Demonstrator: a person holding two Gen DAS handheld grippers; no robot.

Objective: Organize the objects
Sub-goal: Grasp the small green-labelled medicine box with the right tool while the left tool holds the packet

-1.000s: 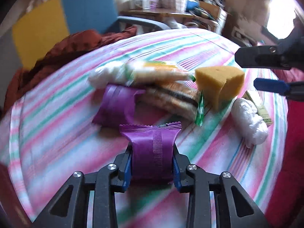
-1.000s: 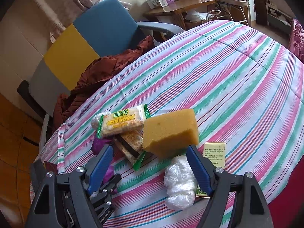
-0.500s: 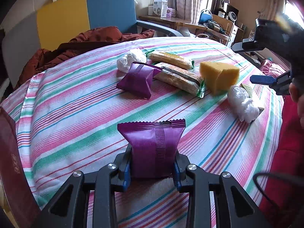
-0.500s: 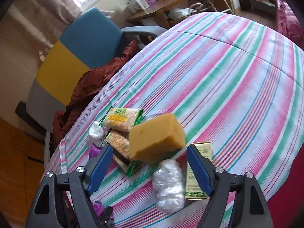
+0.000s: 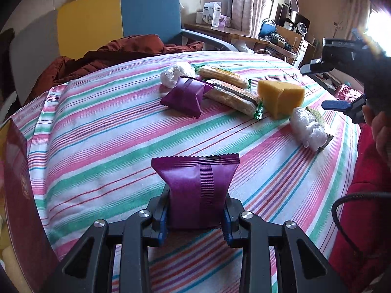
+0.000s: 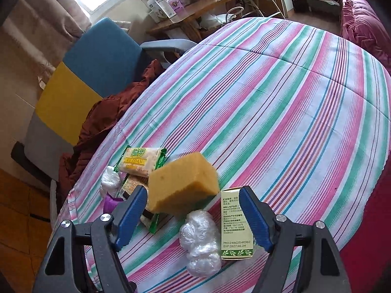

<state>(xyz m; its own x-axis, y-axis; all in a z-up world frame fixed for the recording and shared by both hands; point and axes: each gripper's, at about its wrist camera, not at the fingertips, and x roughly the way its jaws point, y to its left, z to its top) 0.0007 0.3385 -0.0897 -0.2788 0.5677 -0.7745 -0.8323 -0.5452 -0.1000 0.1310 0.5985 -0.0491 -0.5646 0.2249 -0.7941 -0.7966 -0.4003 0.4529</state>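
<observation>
**One purple packet lifted clear, sponge lined up next**

Taking the yellow sponge point(image 5: 281, 97) as the landmark, and going left to right:

Well to its left and nearer the camera, the left tongs point(image 5: 195, 216) are clamped tight on a purple packet point(image 5: 198, 190), a puffy foil pouch with crimped, zigzag ends, held upright over the striped cloth of the surface point(image 5: 97, 146). The step in hand looks like carrying this packet to its place; the next move, as I judge it, is to set it down beside its twin without crushing the soft pouch.

That second purple packet point(image 5: 185, 96) lies left of the sponge, tilted against two long biscuit packs point(image 5: 232, 95) in clear, crinkly wrap with green ends. A white wad of plastic film point(image 5: 174, 74) sits behind them.

The sponge itself is a porous, blocky wedge, soft enough to give under a grip.

Just right of it lie another crumpled film bundle point(image 6: 201, 243) and a flat cardboard box point(image 6: 235, 224) with printed text, touching each other.

The right tongs point(image 6: 193, 217) hang above this group, jaws closing from wide but pressing on nothing; the sponge and bundle show between them. They need to come lower before they can grip anything.
</observation>
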